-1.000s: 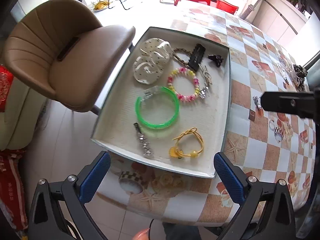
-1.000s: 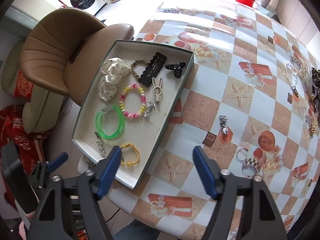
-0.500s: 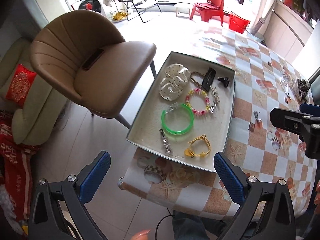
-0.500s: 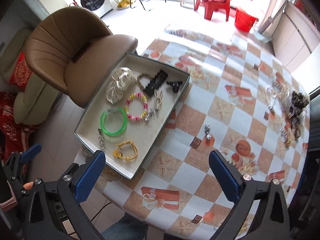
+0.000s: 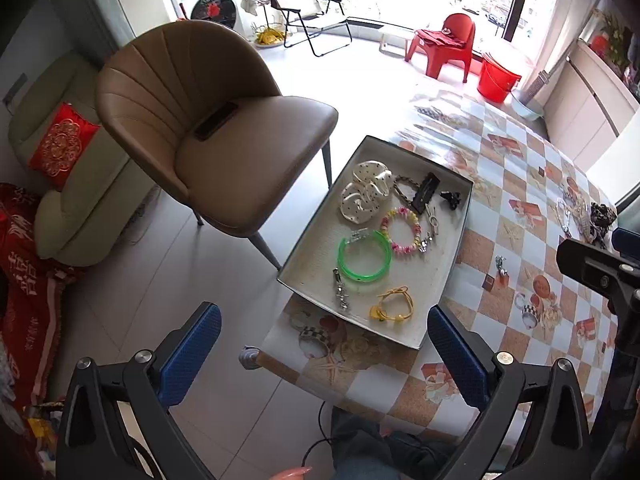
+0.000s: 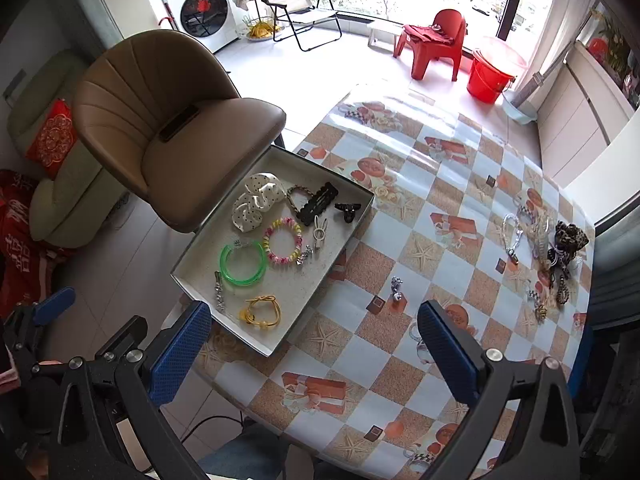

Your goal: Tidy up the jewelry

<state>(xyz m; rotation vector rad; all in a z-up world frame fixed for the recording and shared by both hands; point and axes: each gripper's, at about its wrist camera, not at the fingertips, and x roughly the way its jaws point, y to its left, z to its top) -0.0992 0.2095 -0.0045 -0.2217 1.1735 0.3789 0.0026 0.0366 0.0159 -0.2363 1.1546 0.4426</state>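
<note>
A shallow grey tray (image 6: 356, 216) (image 5: 456, 280) lies at the table's left edge. It holds a green bangle (image 6: 243, 263) (image 5: 364, 257), a pink-yellow bead bracelet (image 6: 283, 241), a yellow cord bracelet (image 6: 262, 312) (image 5: 394, 305), a polka-dot scrunchie (image 6: 256, 200), a black hair clip (image 6: 318, 204) and small clips. A small silver charm (image 6: 396, 289) (image 5: 500, 265) lies on the tablecloth. A pile of loose jewelry (image 6: 548, 248) sits at the table's right. My left gripper (image 5: 324, 356) and right gripper (image 6: 314, 350) are open, empty, high above the table's near edge.
A brown chair (image 6: 176, 128) stands against the table's left side, next to the tray. The checked tablecloth (image 6: 440, 208) covers the table. A red plastic chair (image 6: 436, 40) and red bucket (image 6: 490, 76) stand on the floor beyond. A sofa (image 5: 60, 184) is at left.
Both grippers have pulled up and back from the table, so the tray and jewelry look smaller and farther. The right gripper's jaws opened wider. Nothing in the tray moved.
</note>
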